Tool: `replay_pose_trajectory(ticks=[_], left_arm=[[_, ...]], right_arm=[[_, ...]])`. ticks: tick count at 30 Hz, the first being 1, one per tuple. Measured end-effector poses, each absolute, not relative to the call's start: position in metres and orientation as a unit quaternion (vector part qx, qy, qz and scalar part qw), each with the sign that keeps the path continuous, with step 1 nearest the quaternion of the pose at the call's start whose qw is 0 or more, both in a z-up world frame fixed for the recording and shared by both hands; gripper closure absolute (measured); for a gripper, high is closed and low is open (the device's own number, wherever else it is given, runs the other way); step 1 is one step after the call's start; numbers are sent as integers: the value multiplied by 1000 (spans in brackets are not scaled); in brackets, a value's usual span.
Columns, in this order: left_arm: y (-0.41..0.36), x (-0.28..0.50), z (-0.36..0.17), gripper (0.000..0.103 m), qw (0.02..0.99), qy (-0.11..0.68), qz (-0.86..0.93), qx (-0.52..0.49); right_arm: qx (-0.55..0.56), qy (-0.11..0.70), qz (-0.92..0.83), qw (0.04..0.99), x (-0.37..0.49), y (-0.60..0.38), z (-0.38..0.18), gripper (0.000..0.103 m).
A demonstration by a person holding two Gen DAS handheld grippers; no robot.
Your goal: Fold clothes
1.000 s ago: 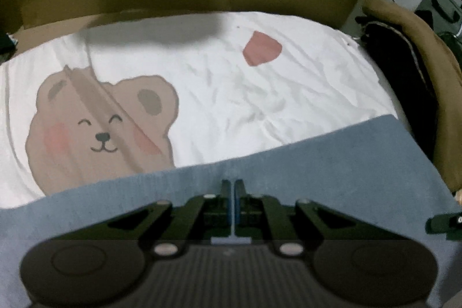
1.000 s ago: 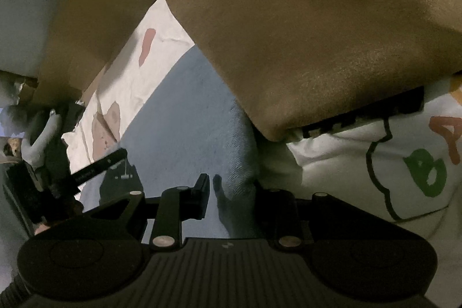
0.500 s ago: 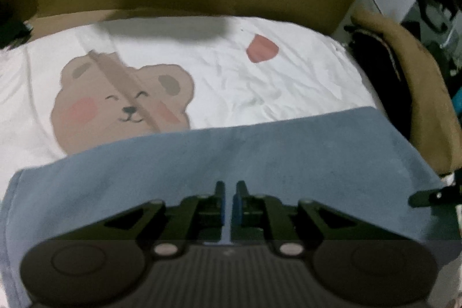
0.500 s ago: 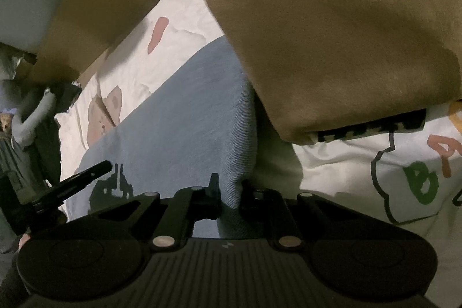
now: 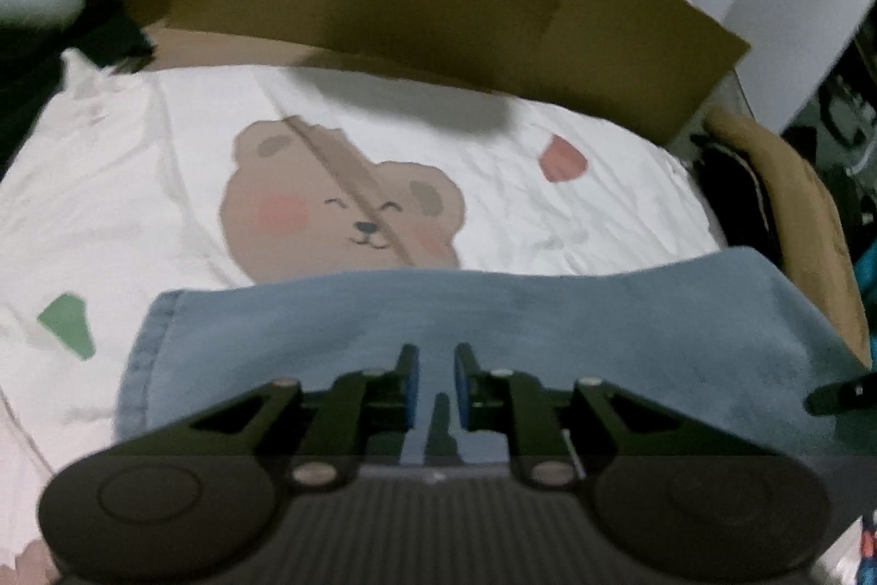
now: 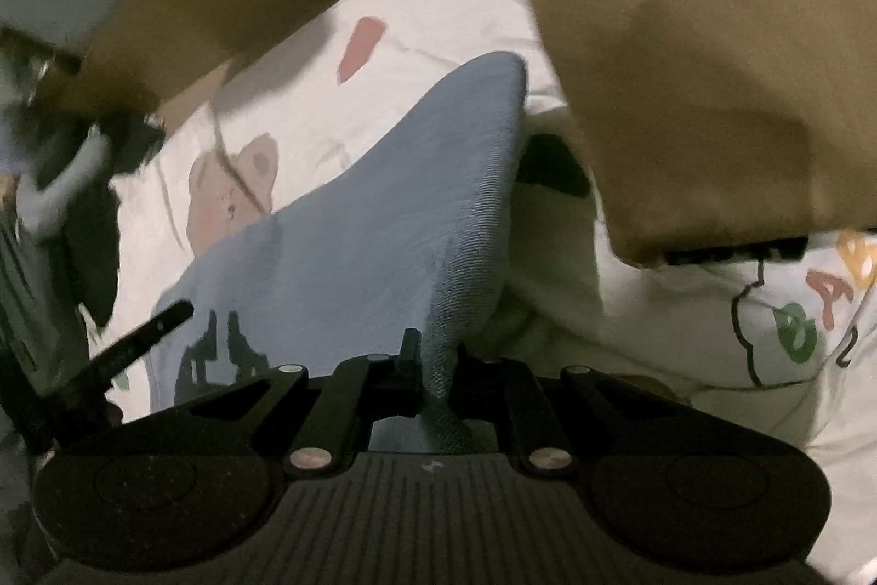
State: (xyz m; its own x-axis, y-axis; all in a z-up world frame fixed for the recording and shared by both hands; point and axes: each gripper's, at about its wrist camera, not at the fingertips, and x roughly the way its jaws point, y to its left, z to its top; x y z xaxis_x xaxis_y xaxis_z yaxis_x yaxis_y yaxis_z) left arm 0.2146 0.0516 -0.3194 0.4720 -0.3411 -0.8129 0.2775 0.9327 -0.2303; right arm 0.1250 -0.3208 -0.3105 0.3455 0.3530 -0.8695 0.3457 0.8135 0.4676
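Blue denim garment [image 5: 493, 338] lies stretched across the near part of a white bear-print sheet [image 5: 137, 201], and over the last second more of it has come into the left wrist view: its hemmed left edge now shows, and the whole bear face sits clear beyond it, where before the cloth cut across the bear's chin. That reads as the cloth being drawn back toward the person, likely tensioning or carrying an edge for a fold. A tan garment [image 6: 685, 37] hangs just to the right. The right gripper [image 6: 436, 365] is pinched on a fold of the denim. The left gripper [image 5: 436, 382], closed a second ago, now stands narrowly parted with denim between its pads, perhaps letting go.
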Motion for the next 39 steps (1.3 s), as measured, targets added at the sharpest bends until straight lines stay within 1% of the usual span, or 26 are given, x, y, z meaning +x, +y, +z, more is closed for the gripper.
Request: replay_pose_trajectory(ticks=[3,9,14,17,22,31,33,35,39], left_arm=[[67,211,-319,88,859,480,-169,-53],[92,203,-319,87,861,478,-161,-62],[113,197,-319,86,862,477,-155,-69],[123,194,-317,84,865,473,-148,-79],[136,192,-316,84,867,468,-139,-94],[164,194,-312,83,872,467,-124,-77],[171,194,-312,80,873,466,-120,-75],[177,194,-314,71,872,468,-118,-79],[179,192,-324,70,865,479,-126,-79]], right_arm=[[291,584,8,757,131,-314,-302,97],[281,600,15,749,145,-302,-283,97],[240,614,31,751,158,-278,-261,97],[211,614,47,759,168,-259,-244,97],[175,614,71,767,183,-227,-221,97],[185,598,83,775,190,-192,-195,97],[192,593,83,778,190,-184,-192,97],[199,587,83,780,189,-177,-188,97],[196,577,88,788,187,-154,-187,97]])
